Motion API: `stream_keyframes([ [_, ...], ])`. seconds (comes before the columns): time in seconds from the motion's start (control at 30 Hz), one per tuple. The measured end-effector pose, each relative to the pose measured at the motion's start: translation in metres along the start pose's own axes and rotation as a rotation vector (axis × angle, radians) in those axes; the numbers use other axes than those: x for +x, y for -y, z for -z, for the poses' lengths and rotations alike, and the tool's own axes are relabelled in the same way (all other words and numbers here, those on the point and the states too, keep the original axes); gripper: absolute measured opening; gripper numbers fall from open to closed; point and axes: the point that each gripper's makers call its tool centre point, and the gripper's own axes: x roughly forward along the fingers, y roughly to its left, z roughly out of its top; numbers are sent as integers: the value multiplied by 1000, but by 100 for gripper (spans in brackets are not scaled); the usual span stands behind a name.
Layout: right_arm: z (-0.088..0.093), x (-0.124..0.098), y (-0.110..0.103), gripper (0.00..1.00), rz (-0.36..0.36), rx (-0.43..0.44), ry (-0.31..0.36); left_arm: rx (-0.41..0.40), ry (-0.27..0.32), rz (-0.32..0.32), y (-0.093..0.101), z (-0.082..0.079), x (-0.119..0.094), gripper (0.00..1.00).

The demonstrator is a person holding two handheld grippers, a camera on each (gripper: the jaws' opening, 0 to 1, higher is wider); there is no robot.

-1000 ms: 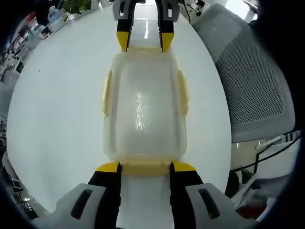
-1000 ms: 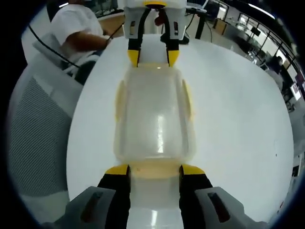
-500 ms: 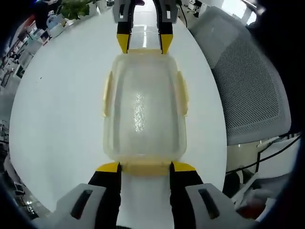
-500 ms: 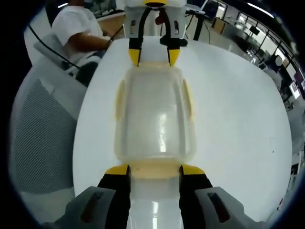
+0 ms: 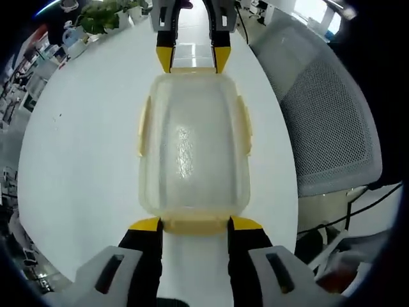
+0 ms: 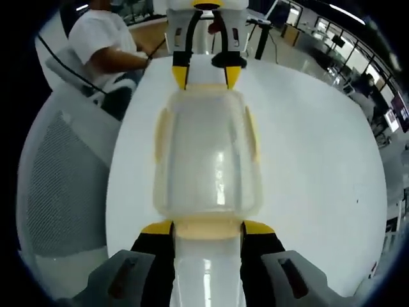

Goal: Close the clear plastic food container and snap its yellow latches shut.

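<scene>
The clear plastic food container (image 5: 192, 147) has its lid on and is held at both ends over the white table (image 5: 83, 147). My left gripper (image 5: 195, 222) is shut on the container's near yellow end latch (image 5: 195, 227), one jaw at each side of it. The right gripper (image 5: 190, 61) grips the far end. From the other side, my right gripper (image 6: 208, 225) clamps the end latch (image 6: 208, 231) of the container (image 6: 208, 160), and the left gripper (image 6: 206, 77) holds the opposite end. Yellow side latches (image 5: 245, 125) lie flat against the long walls.
A grey mesh office chair (image 5: 326, 115) stands beside the round table's edge and appears again as the chair (image 6: 57, 185). A person in a white shirt (image 6: 102, 38) sits beyond the table (image 6: 313, 160). A green plant (image 5: 102, 9) stands at the far rim.
The table and chair have slid and shrunk a little in both views while the container kept its place between the jaws. Both grippers and the container have moved together.
</scene>
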Motion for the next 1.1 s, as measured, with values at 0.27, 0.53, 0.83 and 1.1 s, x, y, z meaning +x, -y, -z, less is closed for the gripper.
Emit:
stream_keyframes([
  [0.27, 3, -15, 0, 38, 17, 4, 0, 12, 7, -2, -3, -11, -9, 39],
  [0.53, 4, -22, 7, 38, 20, 10, 9, 10, 7, -1, -9, -18, -16, 39],
  [0.83, 8, -25, 7, 38, 3, 6, 7, 3, 4, 4, -8, -22, -16, 39],
  [1.1, 13, -26, 7, 38, 5, 0, 7, -10, -3, 6, -6, -28, -13, 39],
])
